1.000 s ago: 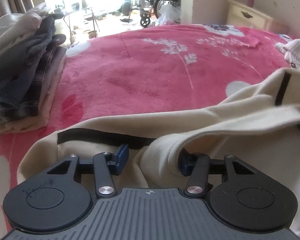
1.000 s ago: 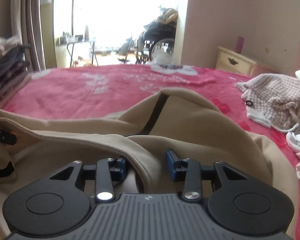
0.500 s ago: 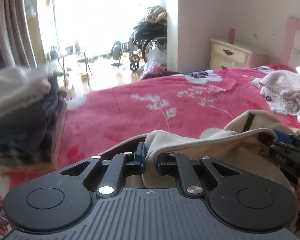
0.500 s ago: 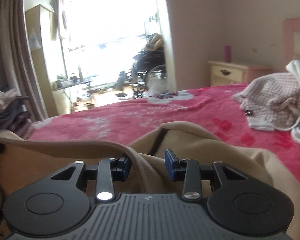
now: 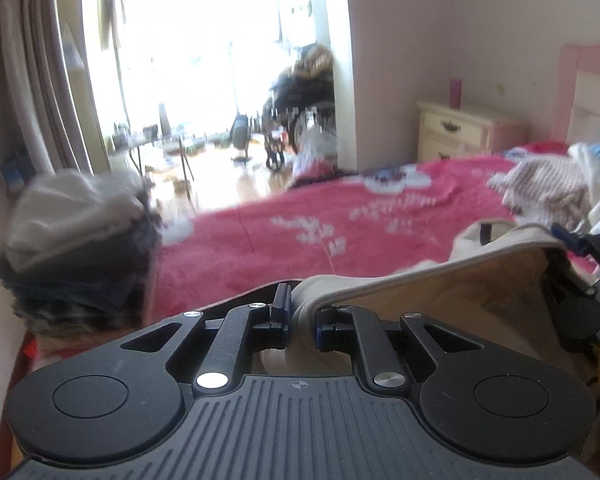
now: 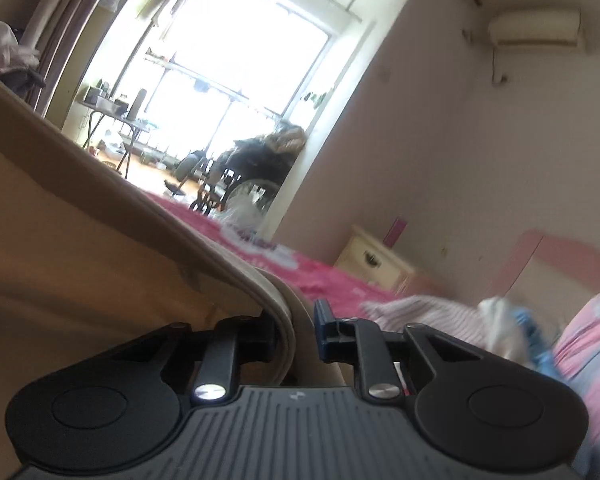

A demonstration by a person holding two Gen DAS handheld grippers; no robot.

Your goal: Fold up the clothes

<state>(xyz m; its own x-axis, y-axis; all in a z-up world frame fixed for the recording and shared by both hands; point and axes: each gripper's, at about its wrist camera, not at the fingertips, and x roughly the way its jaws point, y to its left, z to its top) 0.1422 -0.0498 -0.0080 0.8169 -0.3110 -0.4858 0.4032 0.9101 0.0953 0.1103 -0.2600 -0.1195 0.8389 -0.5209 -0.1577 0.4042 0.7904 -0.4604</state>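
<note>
A beige garment [image 5: 440, 292] with a black stripe hangs lifted above the red floral bed [image 5: 280, 248], stretched between both grippers. My left gripper [image 5: 302, 314] is shut on its folded edge. At the right of the left wrist view, my right gripper [image 5: 560, 246] holds the far corner. In the right wrist view the garment [image 6: 100, 260] fills the left side, and its hem runs between the pads of my right gripper [image 6: 296, 322], whose jaws are closing on it.
A stack of folded clothes [image 5: 72, 240] sits at the bed's left edge. Loose unfolded clothes [image 5: 548, 188] lie at the right near the pink headboard [image 6: 560, 256]. A cream nightstand [image 5: 460, 132] stands against the wall, with a wheelchair [image 5: 296, 112] in the bright doorway beyond.
Both grippers closed on the beige garment and lifted it off the bed. The left one rose clearly. The right one rolled and tilted upward.
</note>
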